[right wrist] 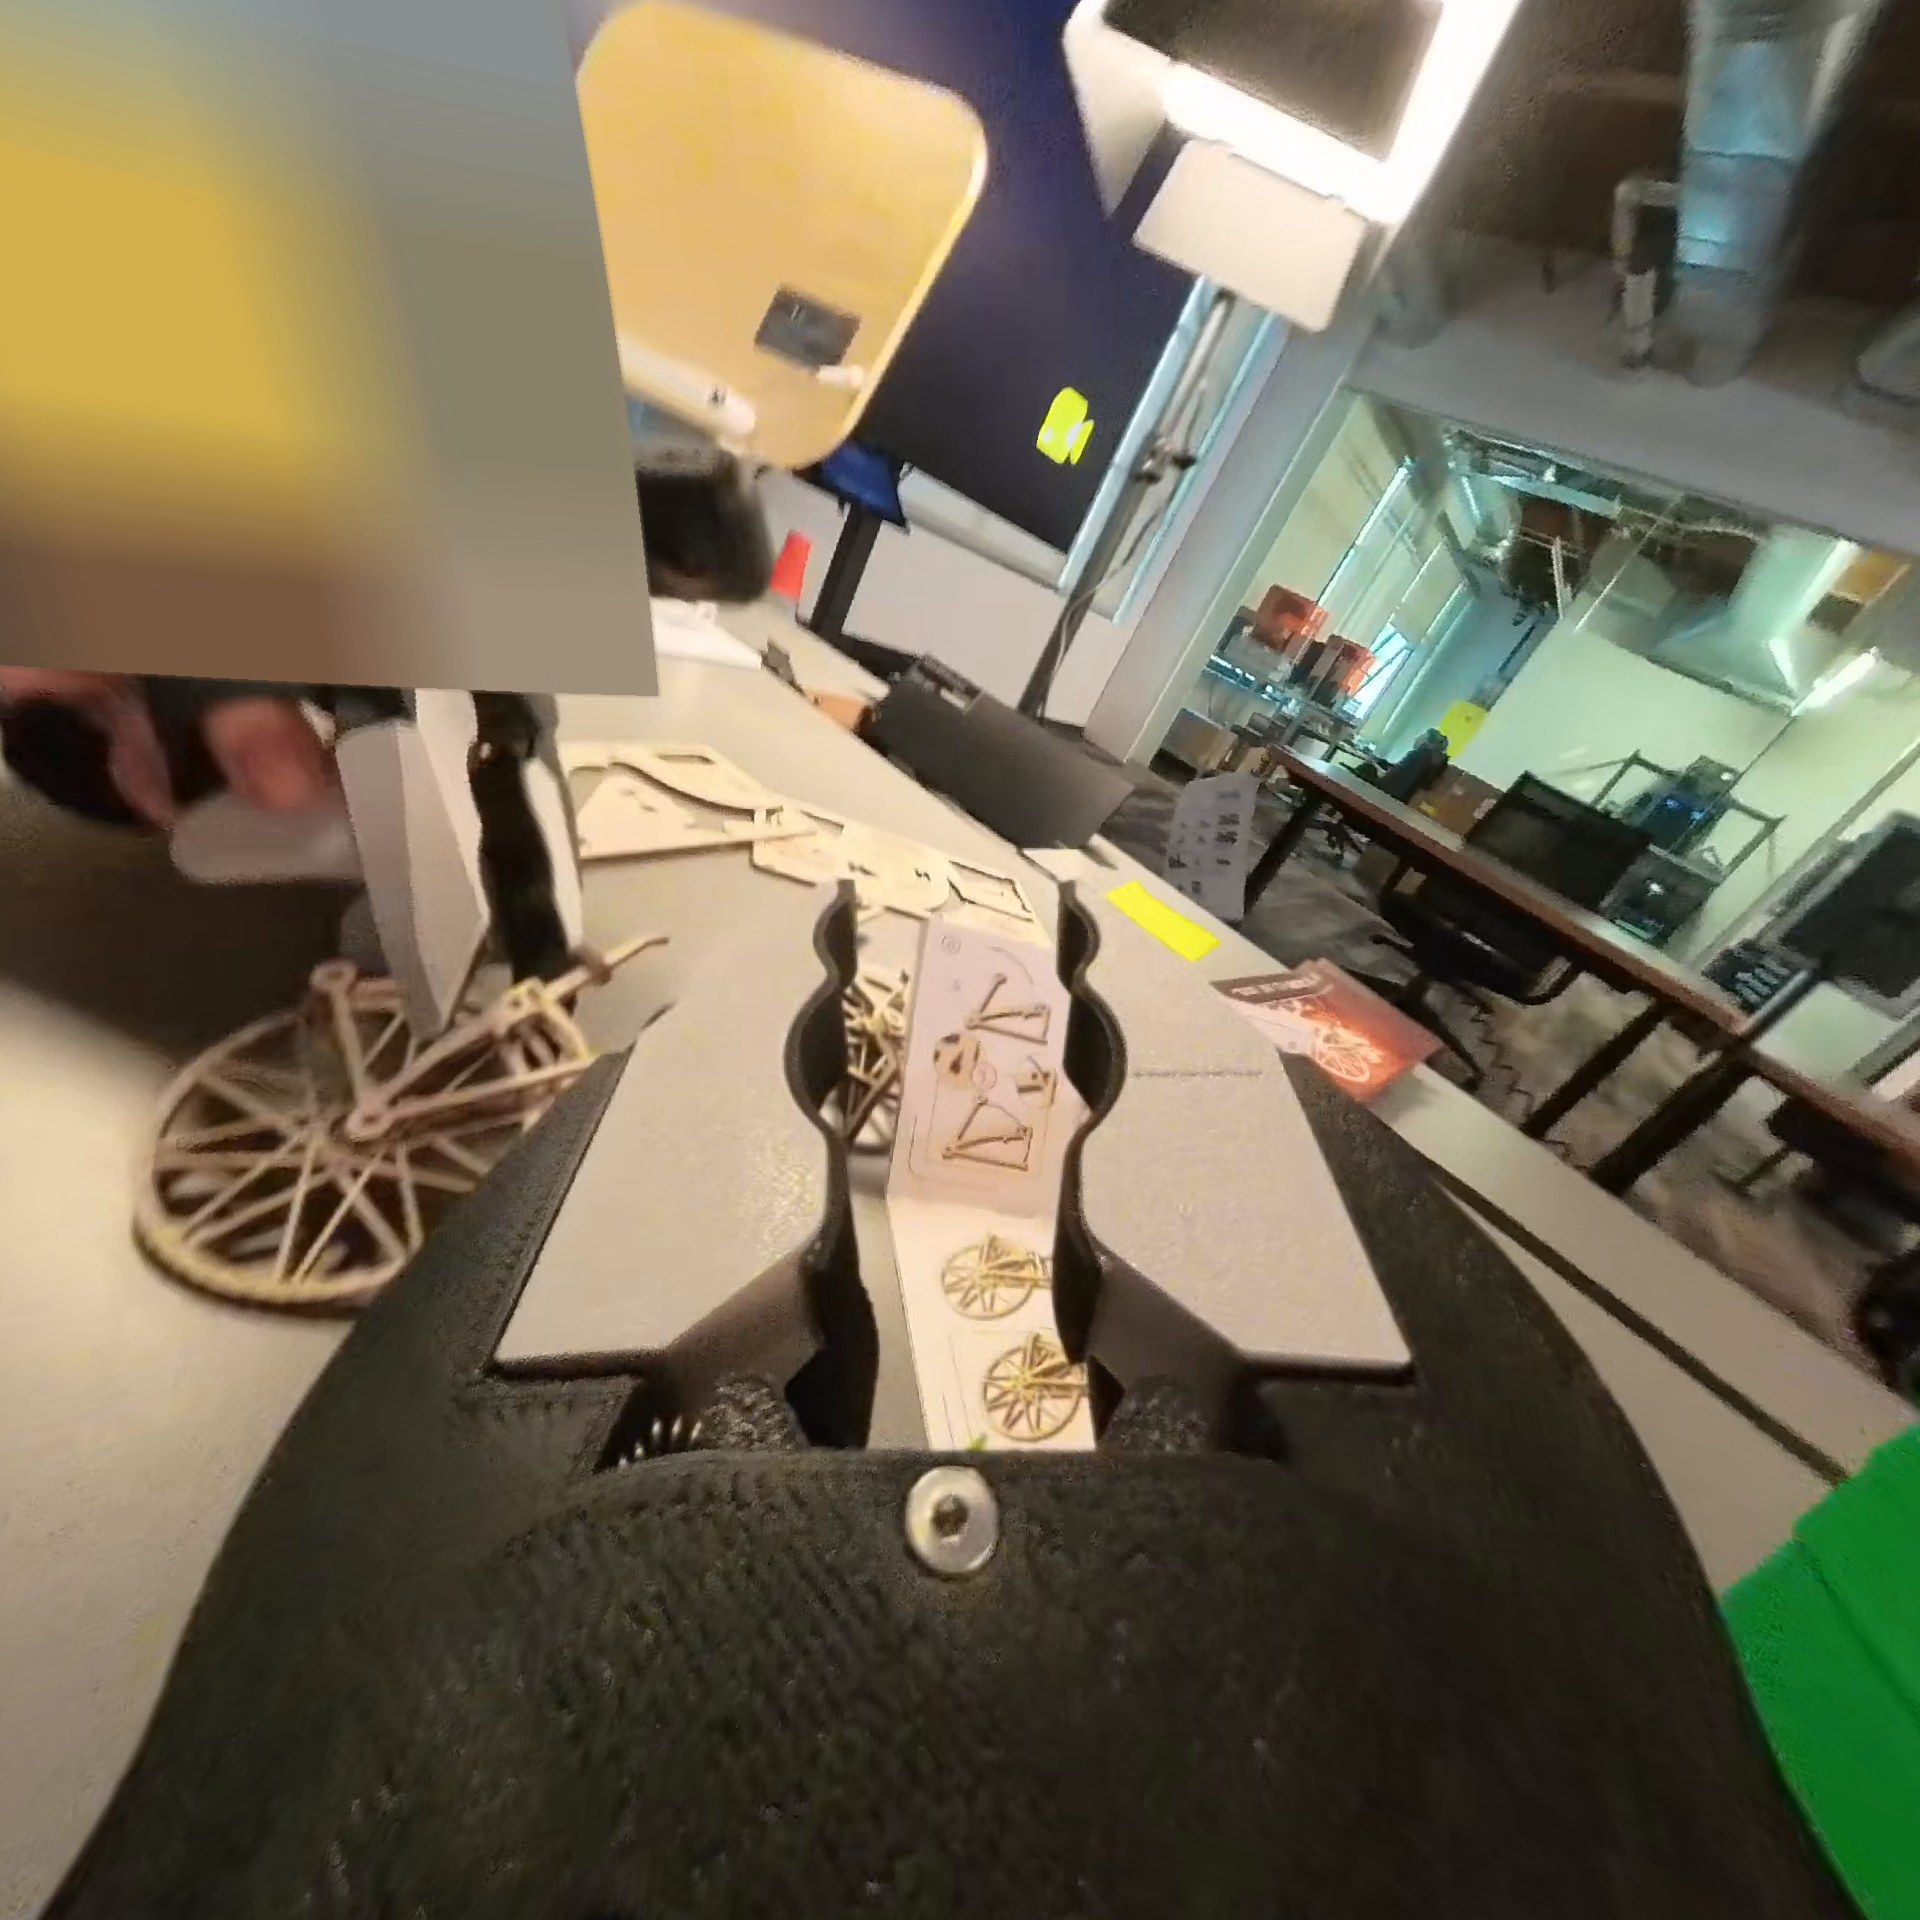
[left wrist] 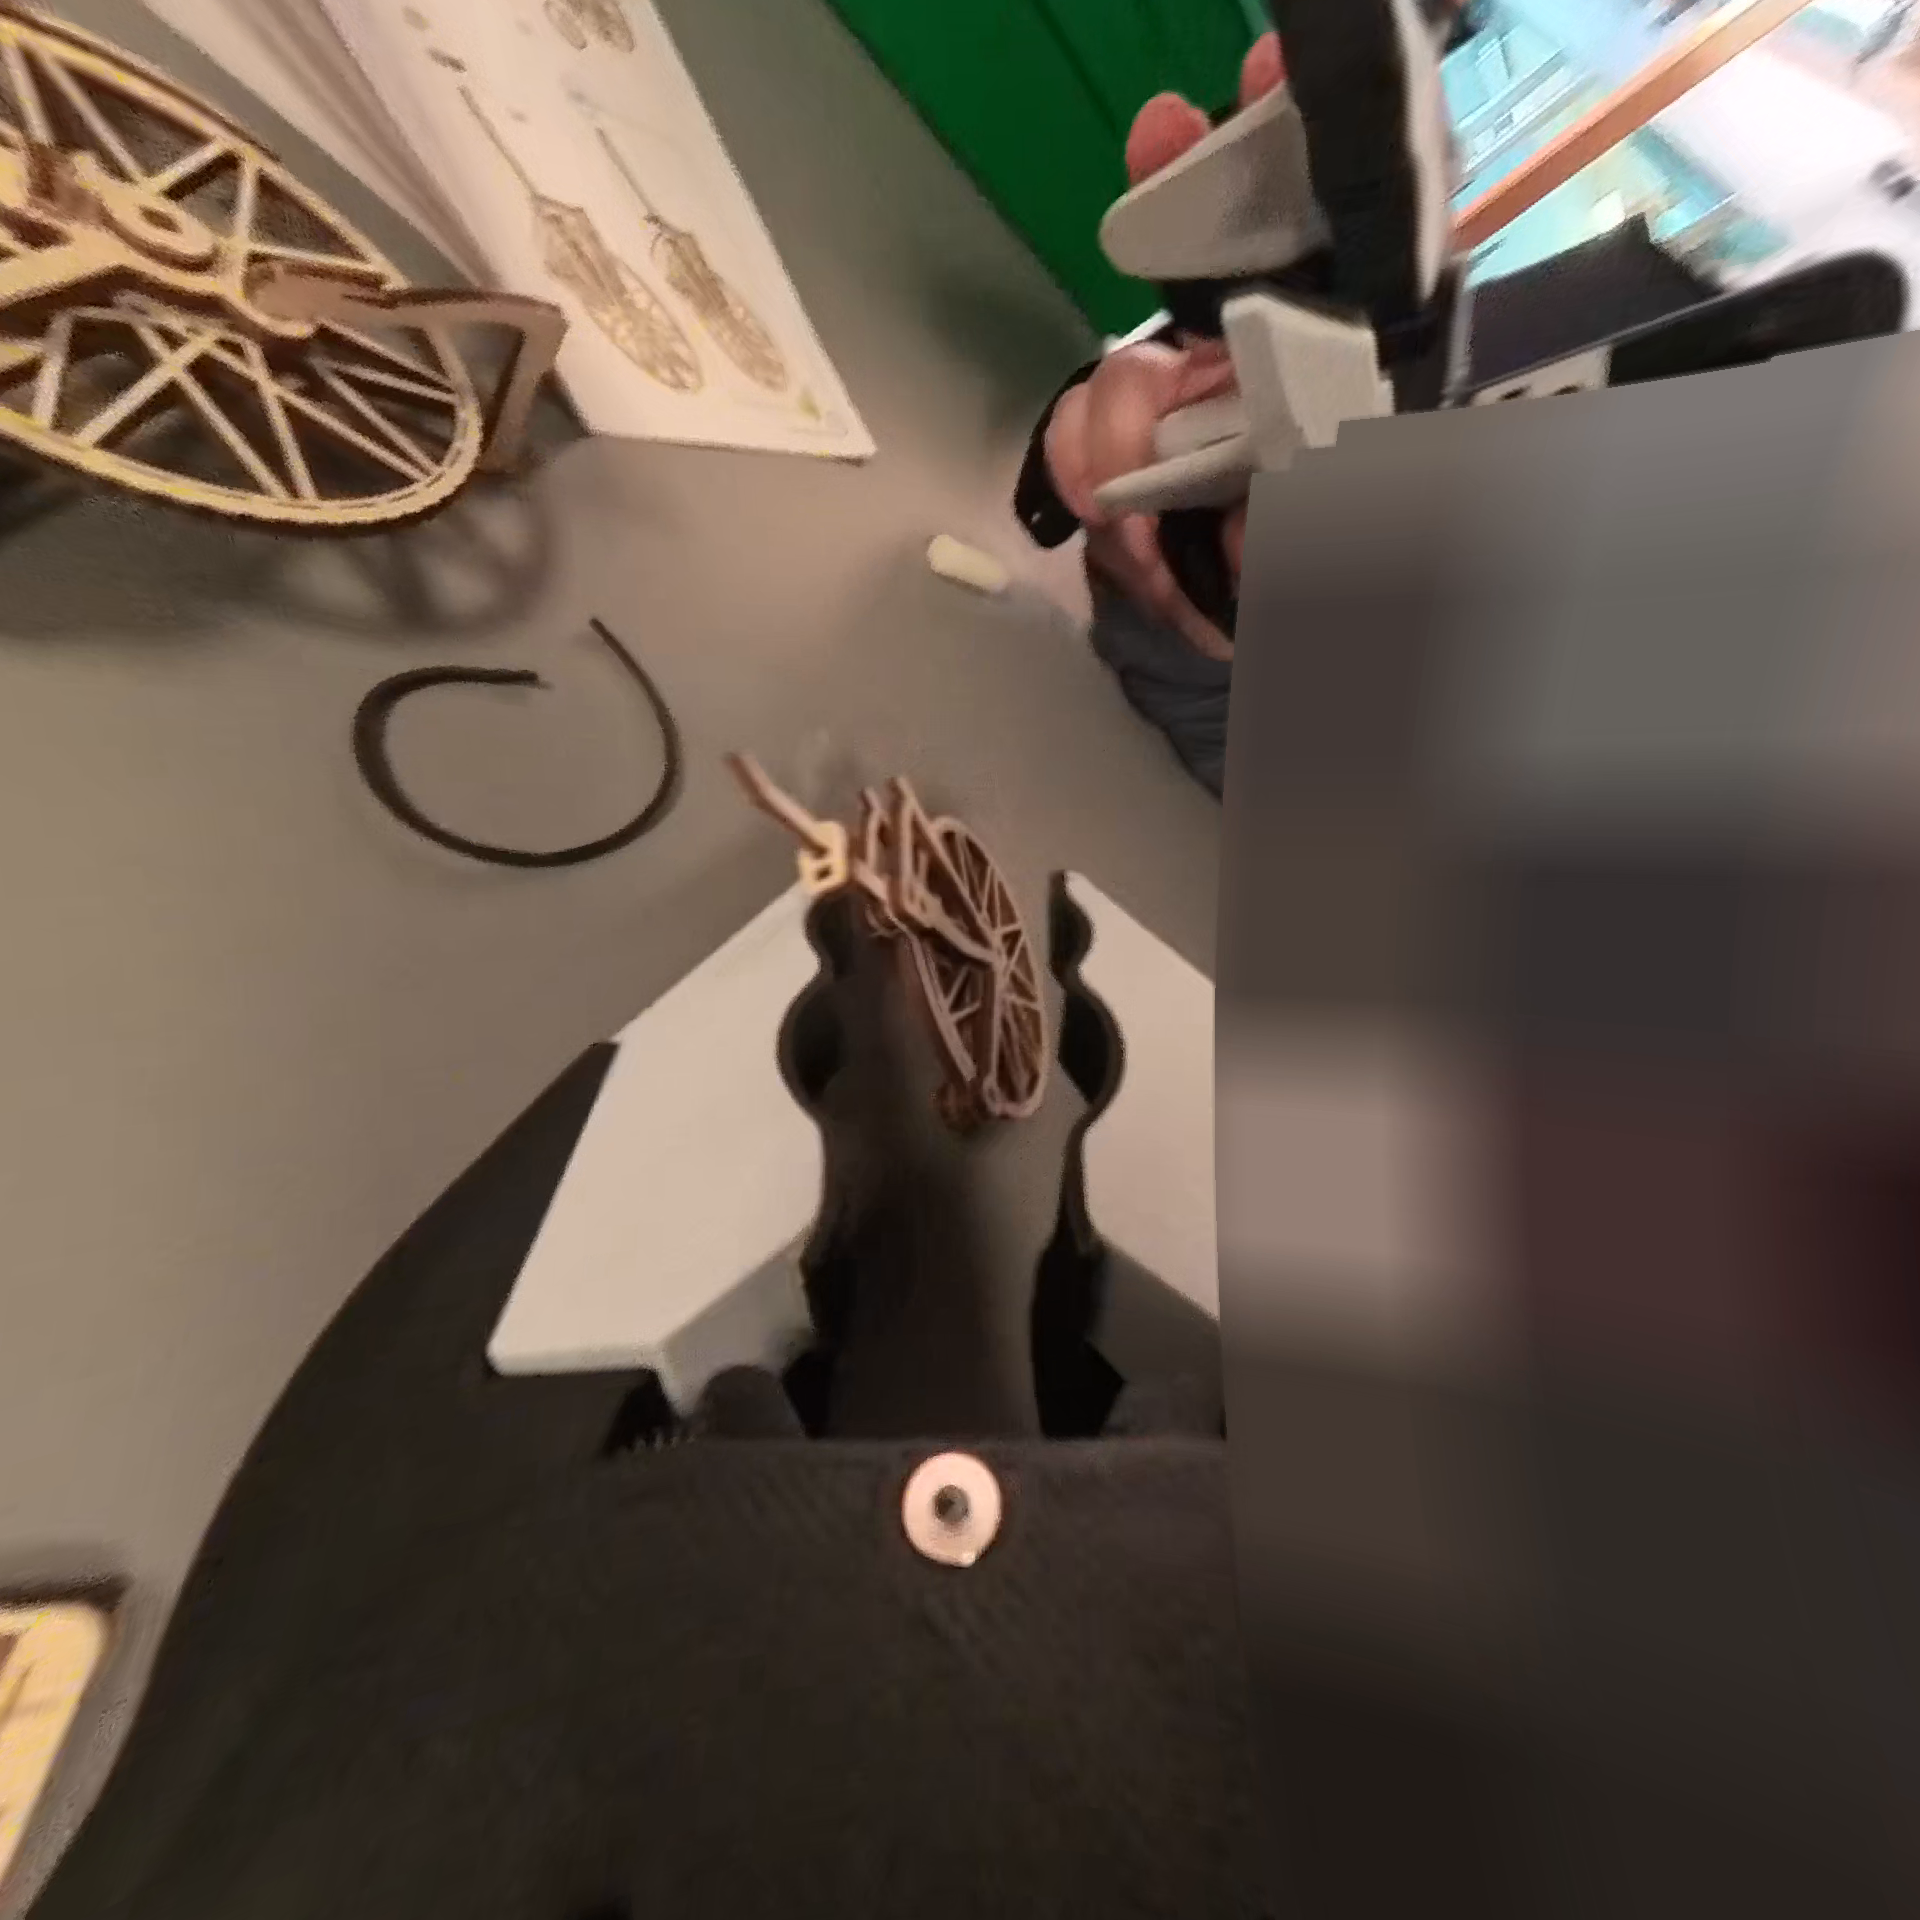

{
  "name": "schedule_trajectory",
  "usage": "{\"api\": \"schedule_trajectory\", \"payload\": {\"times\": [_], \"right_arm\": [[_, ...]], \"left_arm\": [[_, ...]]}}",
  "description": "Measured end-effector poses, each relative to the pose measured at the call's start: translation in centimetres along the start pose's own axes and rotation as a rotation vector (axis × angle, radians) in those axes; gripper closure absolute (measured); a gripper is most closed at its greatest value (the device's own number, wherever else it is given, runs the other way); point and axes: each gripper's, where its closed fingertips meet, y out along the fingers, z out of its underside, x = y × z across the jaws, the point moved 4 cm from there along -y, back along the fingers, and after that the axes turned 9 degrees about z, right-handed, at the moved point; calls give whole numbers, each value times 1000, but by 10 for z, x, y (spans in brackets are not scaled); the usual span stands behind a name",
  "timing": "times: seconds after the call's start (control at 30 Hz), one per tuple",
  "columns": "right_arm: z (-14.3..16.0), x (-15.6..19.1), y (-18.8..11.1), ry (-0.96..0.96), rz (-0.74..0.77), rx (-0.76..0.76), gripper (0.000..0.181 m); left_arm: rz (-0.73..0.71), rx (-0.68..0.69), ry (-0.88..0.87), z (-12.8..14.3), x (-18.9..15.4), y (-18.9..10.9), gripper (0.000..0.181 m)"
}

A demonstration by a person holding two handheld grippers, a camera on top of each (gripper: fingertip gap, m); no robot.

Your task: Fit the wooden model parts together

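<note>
My left gripper (left wrist: 940,894) is shut on a small wooden spoked wheel assembly (left wrist: 966,977), whose fork end (left wrist: 774,805) sticks out past the fingertips. In the right wrist view this wheel (right wrist: 312,1132) sits low over the grey table, with the left gripper's fingers (right wrist: 416,883) coming down onto it. A larger wooden wheel frame (left wrist: 208,312) lies at the top left. My right gripper (right wrist: 951,904) is open and empty, raised over the instruction sheet (right wrist: 987,1091). It also shows in the left wrist view (left wrist: 1247,260), held by a hand at the top right.
A black rubber cord loop (left wrist: 520,758) and a small white piece (left wrist: 966,566) lie on the table. The instruction booklet (left wrist: 623,208) lies beyond them. Punched wooden sheets (right wrist: 727,810), a reddish leaflet (right wrist: 1320,1029) and yellow tape (right wrist: 1158,920) lie farther off. Another wooden sheet (left wrist: 42,1704) is at bottom left.
</note>
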Motion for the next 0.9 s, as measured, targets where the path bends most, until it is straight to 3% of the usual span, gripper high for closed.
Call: {"api": "schedule_trajectory", "payload": {"times": [0.03, 0.17, 0.23, 0.4, 0.67, 0.9], "right_arm": [[2, 4, 1, -38, -6, 15, 145], [5, 7, 3, -90, 35, 21, 149], [4, 8, 4, -78, 37, -1, 150], [1, 12, 8, -32, -19, -58, 153], [-3, 25, 19, 9, -153, -126, 157], [-1, 26, 23, 25, -166, -124, 160]], "left_arm": [[-34, 12, 19, 1, 2, -2, 135], [-167, 41, 164, 0, 3, -22, 110], [-156, 16, 240, -2, -3, -34, 115], [-171, -239, 396, -17, -8, -59, 130], [-402, 49, 508, -3, 19, -39, 155], [-461, 140, 491, -5, 34, -29, 165]]}}
